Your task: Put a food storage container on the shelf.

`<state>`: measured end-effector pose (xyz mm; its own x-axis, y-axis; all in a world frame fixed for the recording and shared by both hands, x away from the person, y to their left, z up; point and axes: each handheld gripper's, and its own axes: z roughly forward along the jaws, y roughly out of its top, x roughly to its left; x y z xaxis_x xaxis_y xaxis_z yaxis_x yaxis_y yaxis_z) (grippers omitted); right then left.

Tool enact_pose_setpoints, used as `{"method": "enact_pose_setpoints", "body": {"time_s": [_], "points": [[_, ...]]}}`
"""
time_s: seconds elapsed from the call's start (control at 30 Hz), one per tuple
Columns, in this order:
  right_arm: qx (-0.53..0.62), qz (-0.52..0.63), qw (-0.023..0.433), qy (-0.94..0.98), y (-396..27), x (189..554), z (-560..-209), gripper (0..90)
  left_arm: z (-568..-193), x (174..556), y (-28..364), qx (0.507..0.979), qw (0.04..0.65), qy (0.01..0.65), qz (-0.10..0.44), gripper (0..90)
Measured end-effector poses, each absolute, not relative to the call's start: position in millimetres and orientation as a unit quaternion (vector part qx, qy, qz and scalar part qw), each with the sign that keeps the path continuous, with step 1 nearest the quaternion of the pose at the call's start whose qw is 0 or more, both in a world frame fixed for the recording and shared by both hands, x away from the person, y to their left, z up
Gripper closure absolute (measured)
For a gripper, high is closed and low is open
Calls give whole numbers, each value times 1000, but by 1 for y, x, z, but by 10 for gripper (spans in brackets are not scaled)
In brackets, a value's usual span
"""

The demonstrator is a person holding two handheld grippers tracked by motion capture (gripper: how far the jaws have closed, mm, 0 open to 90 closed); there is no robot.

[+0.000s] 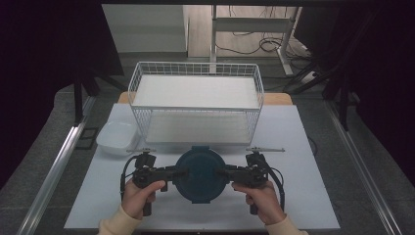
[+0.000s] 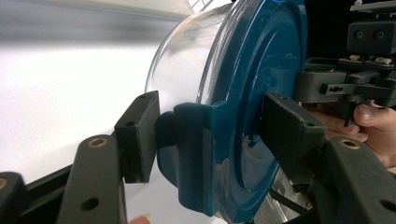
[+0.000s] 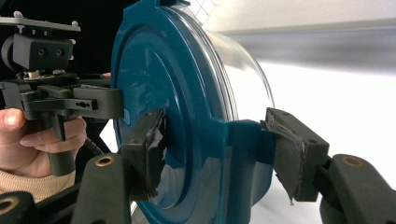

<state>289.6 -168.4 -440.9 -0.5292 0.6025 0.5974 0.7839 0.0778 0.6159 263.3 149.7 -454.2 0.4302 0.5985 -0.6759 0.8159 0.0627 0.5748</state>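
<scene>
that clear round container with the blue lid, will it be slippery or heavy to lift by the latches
Probably light: the clear container looks empty through its wall. The blue lid is glossy hard plastic, so it may slip. The left gripper and right gripper each clamp only a small side latch, so it could pivot between them.

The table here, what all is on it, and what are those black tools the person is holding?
Container: one, clear bowl with round dark blue lid, near middle of the table, clamped at both side tabs.
Wire basket: one, white, behind the container.
Small tub: one, white, left of the basket.
Table: one, white top.
Left gripper: one, black, jaws closed on the lid's left tab.
Right gripper: one, black, jaws closed on the right tab.
Hands: two, cream sleeves, at the near edge.
</scene>
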Motion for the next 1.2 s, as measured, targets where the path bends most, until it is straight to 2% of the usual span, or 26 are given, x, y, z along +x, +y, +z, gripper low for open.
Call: {"method": "enact_pose_setpoints", "body": {"time_s": [0.53,1.2], "points": [[-454,-502,71,-733,-161,309,-395,404,-409,282,158,678,527,505,-79,393],[-439,-513,52,-736,-153,330,-352,408,-370,306,166,678,542,492,-70,393]]}}
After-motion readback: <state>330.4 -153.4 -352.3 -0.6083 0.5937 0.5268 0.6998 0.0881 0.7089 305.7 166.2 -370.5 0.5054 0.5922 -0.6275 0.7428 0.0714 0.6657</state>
